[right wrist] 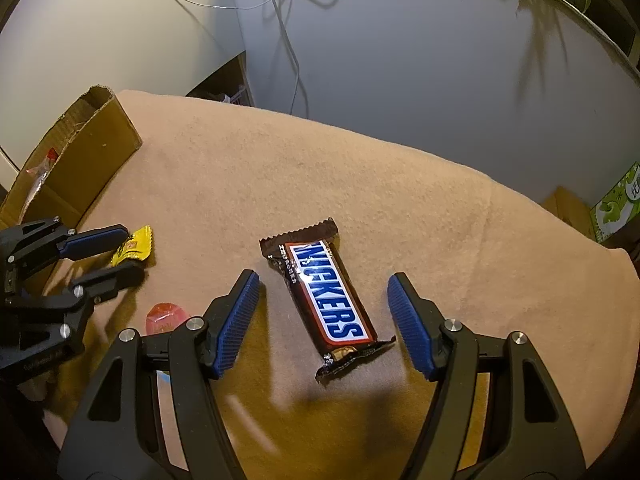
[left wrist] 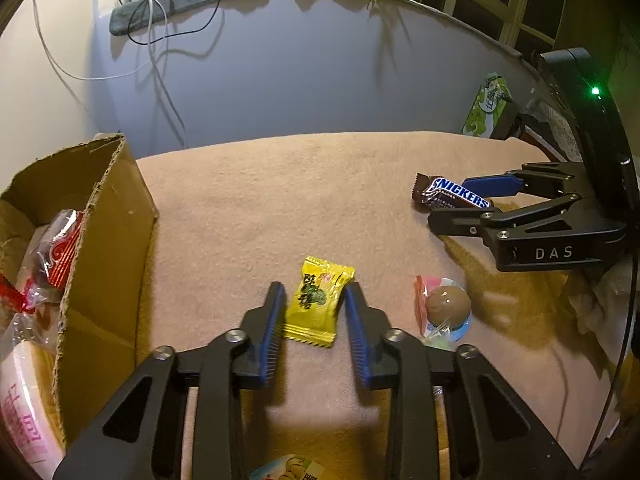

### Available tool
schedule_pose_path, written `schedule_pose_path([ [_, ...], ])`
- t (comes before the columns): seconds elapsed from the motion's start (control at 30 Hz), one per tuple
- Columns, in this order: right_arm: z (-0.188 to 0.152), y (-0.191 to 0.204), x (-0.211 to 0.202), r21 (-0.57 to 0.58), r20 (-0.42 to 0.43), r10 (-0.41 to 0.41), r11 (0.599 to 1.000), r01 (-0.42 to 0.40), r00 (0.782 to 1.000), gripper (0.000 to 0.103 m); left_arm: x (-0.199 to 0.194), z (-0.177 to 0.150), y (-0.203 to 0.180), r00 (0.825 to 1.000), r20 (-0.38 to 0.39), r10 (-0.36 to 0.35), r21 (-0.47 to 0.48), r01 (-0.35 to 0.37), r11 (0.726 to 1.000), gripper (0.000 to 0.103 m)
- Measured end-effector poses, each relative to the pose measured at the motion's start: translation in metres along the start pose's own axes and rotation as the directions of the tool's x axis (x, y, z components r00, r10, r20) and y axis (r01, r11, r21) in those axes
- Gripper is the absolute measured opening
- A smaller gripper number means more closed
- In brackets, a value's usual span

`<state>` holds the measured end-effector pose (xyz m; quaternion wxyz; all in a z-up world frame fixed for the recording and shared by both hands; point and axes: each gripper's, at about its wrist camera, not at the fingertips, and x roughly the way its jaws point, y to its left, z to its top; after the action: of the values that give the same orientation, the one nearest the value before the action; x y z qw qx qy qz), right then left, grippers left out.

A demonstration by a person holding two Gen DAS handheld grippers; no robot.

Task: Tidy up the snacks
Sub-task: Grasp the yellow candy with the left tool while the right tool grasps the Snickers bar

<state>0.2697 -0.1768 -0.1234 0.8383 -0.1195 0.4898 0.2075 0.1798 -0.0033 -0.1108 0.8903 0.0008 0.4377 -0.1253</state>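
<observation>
Pinching the yellow candy (left wrist: 316, 304) with my left hand-held gripper (left wrist: 316, 300); thin wrapper may be slipping out, while the right hand-held gripper (right wrist: 322, 300) is gaping around the Snickers bar (right wrist: 324, 292).

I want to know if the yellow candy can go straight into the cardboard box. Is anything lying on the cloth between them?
Nothing visible does. The yellow candy sits between the left gripper pads, and only bare cloth lies between it and the cardboard box. The box's near wall stands upright, so the candy must go over it.
</observation>
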Motion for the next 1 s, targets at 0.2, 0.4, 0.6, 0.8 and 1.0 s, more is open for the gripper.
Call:
schedule_pose_path([
  [0.2, 0.0, -0.001, 0.0, -0.009, 0.003, -0.025, 1.0, 0.025, 1.0, 0.05, 0.0, 0.0, -0.001, 1.0, 0.005, 0.009, 0.004, -0.009, 1.0, 0.023],
  [0.4, -0.003, -0.002, -0.001, -0.002, 0.009, -0.031, 1.0, 0.031, 0.999, 0.03, -0.001, -0.001, -0.001, 1.0, 0.012, 0.012, 0.005, -0.012, 1.0, 0.023],
  [0.6, -0.008, -0.006, -0.005, 0.022, 0.024, -0.023, 0.999, 0.022, 0.999, 0.03, -0.008, -0.001, 0.0, 0.999, 0.03, -0.016, -0.021, 0.017, 1.0, 0.023],
  [0.8, -0.009, -0.007, -0.021, 0.034, 0.046, -0.03, 0.999, 0.028, 0.998, 0.03, -0.027, 0.002, -0.006, 0.996, 0.079, -0.035, -0.011, 0.036, 0.999, 0.022],
  [1.0, -0.009, 0.005, -0.045, 0.027, 0.08, -0.039, 0.999, 0.037, 0.996, 0.03, -0.051, 0.004, -0.003, 0.989, 0.14, -0.048, -0.014, 0.05, 0.999, 0.022],
])
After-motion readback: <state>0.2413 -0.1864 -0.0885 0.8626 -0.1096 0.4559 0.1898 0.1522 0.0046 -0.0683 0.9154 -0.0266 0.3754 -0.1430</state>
